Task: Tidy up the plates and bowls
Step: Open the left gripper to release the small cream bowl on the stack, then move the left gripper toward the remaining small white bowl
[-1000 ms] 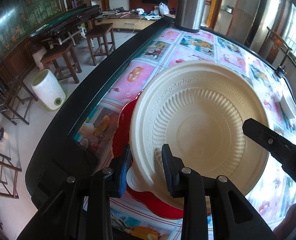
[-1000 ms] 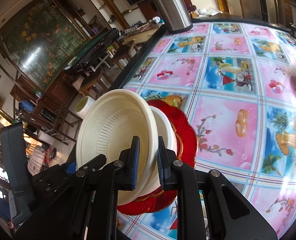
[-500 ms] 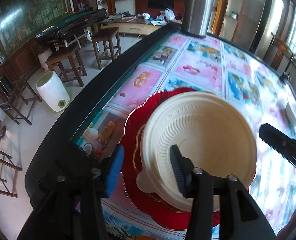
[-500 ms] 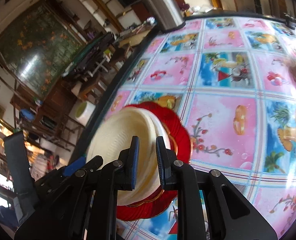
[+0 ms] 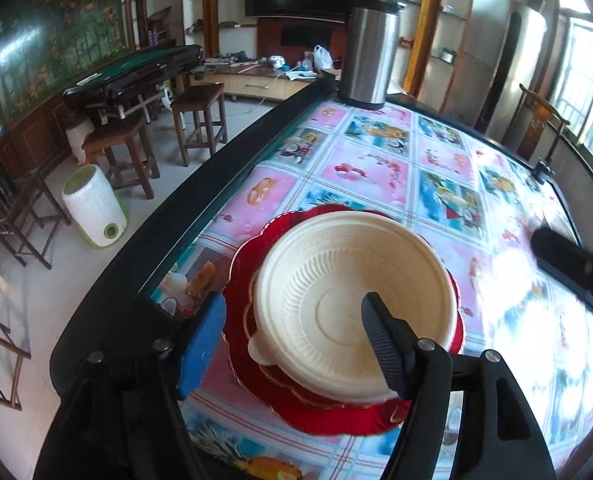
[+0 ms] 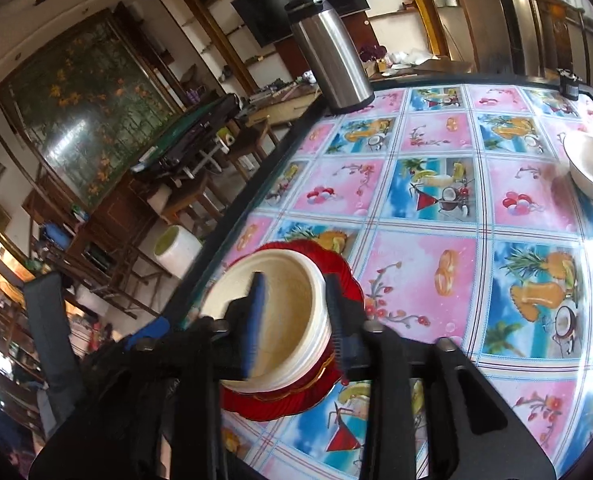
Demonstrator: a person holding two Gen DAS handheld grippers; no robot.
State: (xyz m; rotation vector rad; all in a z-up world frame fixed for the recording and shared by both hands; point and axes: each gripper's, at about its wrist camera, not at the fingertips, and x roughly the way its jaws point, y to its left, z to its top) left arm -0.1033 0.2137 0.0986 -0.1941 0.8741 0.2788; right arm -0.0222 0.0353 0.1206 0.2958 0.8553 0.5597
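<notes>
We hold both grippers, left gripper [image 5: 292,344] and right gripper [image 6: 296,320], spread wide and empty: the cream bowl [image 5: 356,308] sits nested on the red plate [image 5: 348,416] near the worktop [image 6: 428,264] edge.

My right gripper [image 6: 296,320] spread wide around the cream bowl [image 6: 284,312], bowl stacked on red scalloped plate [image 6: 284,404], second cream bowl [image 6: 590,166] well apart on the tablecloth [image 6: 436,264]

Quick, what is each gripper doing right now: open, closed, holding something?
Left gripper: open, holding nothing.
Right gripper: open, astride the cream bowl rim.
</notes>
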